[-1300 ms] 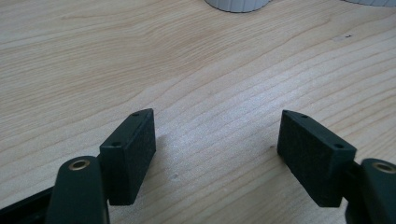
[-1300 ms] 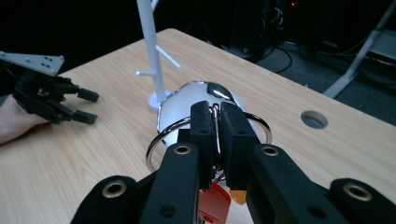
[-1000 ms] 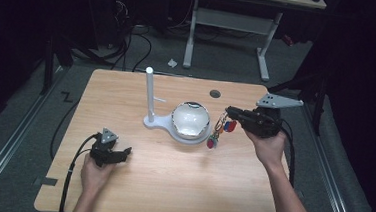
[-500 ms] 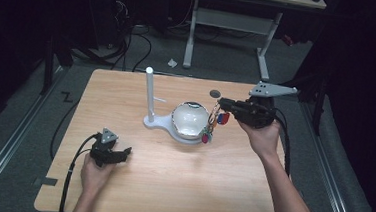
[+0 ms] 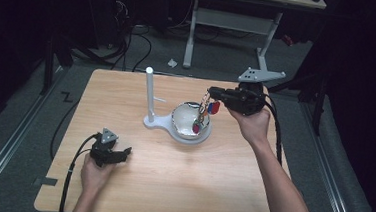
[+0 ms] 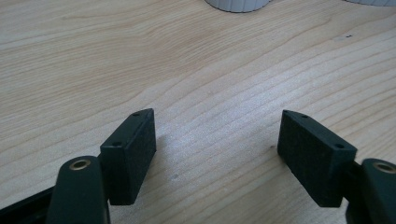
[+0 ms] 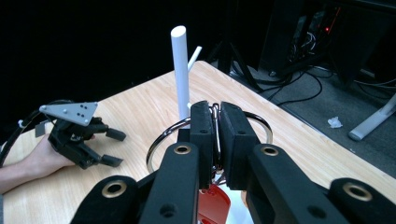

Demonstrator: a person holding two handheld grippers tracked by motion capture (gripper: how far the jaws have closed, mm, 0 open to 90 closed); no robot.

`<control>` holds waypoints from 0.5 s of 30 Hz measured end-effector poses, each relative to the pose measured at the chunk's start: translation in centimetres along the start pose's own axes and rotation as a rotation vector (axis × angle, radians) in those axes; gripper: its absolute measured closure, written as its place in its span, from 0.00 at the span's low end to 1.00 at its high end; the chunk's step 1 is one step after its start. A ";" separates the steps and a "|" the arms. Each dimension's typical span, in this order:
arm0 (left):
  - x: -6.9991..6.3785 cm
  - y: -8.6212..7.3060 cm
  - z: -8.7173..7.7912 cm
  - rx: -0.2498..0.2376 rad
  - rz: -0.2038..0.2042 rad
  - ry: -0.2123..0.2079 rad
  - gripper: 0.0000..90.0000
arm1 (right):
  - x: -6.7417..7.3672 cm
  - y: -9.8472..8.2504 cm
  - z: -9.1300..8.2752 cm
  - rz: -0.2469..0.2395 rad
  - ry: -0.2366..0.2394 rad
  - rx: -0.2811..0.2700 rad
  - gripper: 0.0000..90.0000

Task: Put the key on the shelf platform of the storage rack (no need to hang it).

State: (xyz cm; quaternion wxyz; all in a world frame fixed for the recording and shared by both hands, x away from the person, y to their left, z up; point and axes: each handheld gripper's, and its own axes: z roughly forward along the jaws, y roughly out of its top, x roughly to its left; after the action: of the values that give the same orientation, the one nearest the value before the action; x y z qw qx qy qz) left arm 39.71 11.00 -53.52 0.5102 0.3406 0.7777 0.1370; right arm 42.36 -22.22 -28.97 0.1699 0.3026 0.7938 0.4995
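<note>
Where dark floor surrounds it, the wooden table (image 5: 220, 188) sits bare-edged.

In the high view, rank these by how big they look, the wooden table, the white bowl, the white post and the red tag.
1. Wooden table, by far the largest.
2. White bowl.
3. White post: about as tall as the bowl is wide, but much thinner.
4. Red tag, smallest, hanging from the right gripper.

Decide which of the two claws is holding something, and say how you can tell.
The right claw: it is shut on the key ring above the bowl. The left claw rests open on the table.
</note>
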 end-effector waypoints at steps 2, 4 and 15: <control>0.0 0.0 0.0 0.000 0.001 0.000 0.31 | -0.1 0.3 0.4 -0.001 -0.003 0.003 0.94; 0.0 0.0 0.0 0.000 0.002 0.000 0.31 | -0.2 0.5 0.8 0.002 -0.005 0.007 0.94; 0.0 0.0 0.0 0.000 0.002 0.000 0.31 | -1.3 0.1 3.0 0.024 -0.026 0.036 0.94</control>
State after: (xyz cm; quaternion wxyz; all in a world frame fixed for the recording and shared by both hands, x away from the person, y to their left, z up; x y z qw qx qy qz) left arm 39.71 11.01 -53.52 0.5102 0.3413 0.7774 0.1372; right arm 45.08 -20.94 -30.22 0.1686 0.3217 0.7966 0.4833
